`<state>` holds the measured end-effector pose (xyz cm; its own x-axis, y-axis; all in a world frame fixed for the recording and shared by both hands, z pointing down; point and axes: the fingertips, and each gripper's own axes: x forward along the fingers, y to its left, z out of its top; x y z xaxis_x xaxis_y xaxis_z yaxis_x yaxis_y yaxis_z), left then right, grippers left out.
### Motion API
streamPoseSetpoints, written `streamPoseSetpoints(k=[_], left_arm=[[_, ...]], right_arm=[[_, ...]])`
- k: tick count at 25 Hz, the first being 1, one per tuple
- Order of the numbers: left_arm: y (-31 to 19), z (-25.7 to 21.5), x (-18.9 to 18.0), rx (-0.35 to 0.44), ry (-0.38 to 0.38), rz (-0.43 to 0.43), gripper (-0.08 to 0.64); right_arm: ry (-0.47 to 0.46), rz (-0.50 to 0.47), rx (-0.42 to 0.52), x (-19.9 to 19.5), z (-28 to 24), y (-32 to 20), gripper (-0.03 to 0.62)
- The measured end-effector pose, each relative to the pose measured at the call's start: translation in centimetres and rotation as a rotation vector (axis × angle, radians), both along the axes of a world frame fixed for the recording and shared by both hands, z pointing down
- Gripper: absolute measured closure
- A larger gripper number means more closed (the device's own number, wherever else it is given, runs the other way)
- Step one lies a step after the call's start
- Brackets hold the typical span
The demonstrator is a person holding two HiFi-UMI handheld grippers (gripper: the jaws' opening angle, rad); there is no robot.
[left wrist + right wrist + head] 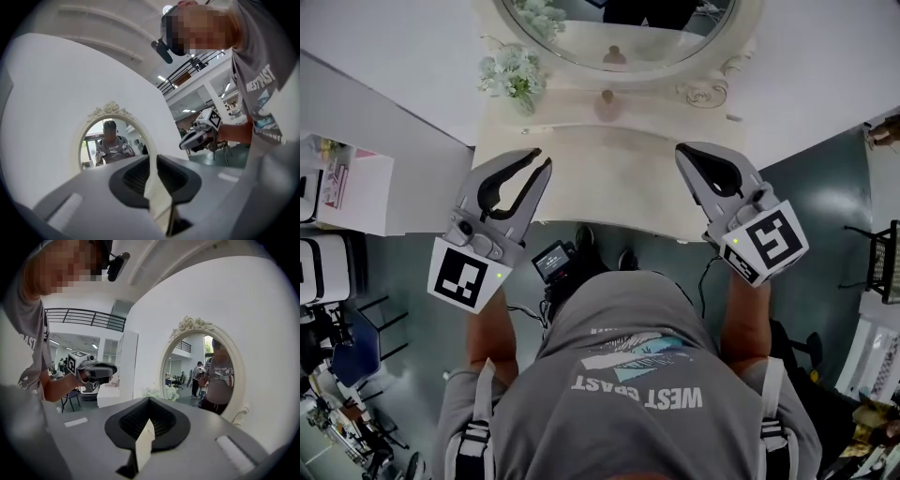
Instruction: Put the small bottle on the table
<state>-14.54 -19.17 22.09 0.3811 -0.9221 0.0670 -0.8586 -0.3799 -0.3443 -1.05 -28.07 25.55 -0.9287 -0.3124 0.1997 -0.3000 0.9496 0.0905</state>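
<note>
White wall (pixel 394 37): plain and bright, filling the top of the head view behind the furniture.
Teal-grey floor (pixel 825 187): dark, on either side of the person and under the vanity's front edge.
Person (pixel 628 375): seen from above in a grey printed T-shirt, both forearms reaching forward, one tool in each hand.
Cream tabletop (pixel 609 178): the curved top of a vanity standing against the wall, its front part bare.
Oval mirror (pixel 619 33): upright at the back of the tabletop in a carved cream frame. Both gripper views show the person reflected in it.
Left hand-held gripper (pixel 541 161): grey with black pads, held above the tabletop's front left corner. Its jaws are pressed fully together with nothing between them.
Right hand-held gripper (pixel 682 150): above the front right part of the tabletop. Its jaw tips meet and it carries nothing.
Flowers (pixel 514 75): a pale green-and-white bunch at the back left of the tabletop, beside the mirror frame.
Small bottle (pixel 607 103): pale pink and rounded, standing upright at the back centre of the tabletop, just in front of the mirror's base. It is beyond both tools and well apart from each.
</note>
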Motion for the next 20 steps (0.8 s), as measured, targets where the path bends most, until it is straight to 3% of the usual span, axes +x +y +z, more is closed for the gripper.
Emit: streamPoseSetpoints(k=[11,20], left_arm=[[5.0,-0.1,-0.1,0.022,0.003,-0.068,0.512],[6.0,0.9,-0.1,0.014,0.021,-0.102,0.513]], right_arm=[[-0.001,-0.068,0.026,-0.4,-0.9,3.3,0.592],[0.015,-0.103,0.014,-0.7,0.4,4.3,0.592]])
